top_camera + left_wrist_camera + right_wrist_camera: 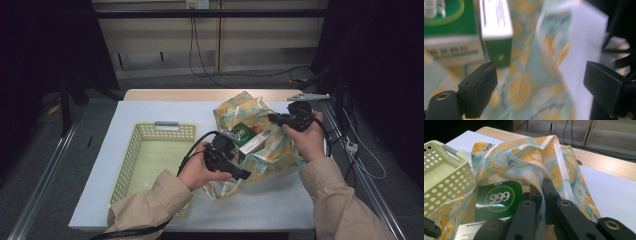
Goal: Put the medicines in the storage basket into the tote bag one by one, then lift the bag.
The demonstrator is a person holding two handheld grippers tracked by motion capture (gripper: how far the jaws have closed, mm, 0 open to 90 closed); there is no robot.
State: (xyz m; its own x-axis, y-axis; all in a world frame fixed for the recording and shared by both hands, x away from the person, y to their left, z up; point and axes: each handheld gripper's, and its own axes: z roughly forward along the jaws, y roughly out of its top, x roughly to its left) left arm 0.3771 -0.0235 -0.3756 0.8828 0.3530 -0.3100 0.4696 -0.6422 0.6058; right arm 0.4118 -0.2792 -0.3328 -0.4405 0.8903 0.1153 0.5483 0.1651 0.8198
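**A:** ok so what's on the surface (pixel 150 107) rn?

**B:** a printed bag (pixel 272 145) with orange fruit slices on it, sitting right of the middle, and a pale yellow perforated basket (pixel 131 155) just left of it. Inside the bag's mouth there's a green box (pixel 245 136) with "999" on it and a white label side.

**A:** and the right tongs (pixel 543 185)?

**B:** pinched closed on the bag's upper edge, fabric bunched between the jaws and lifted. In the high view that hand (pixel 307 140) is at the bag's right side.

**A:** left tongs (pixel 540 82)?

**B:** spread wide apart, nothing between them. They're at the bag's front opening, with a fold of the fabric running up between the jaws but not clamped. The box is just beyond them, a bit blurry.

**A:** basket?

**B:** can't see anything in it, grey handle (pixel 166 123) on its far rim.
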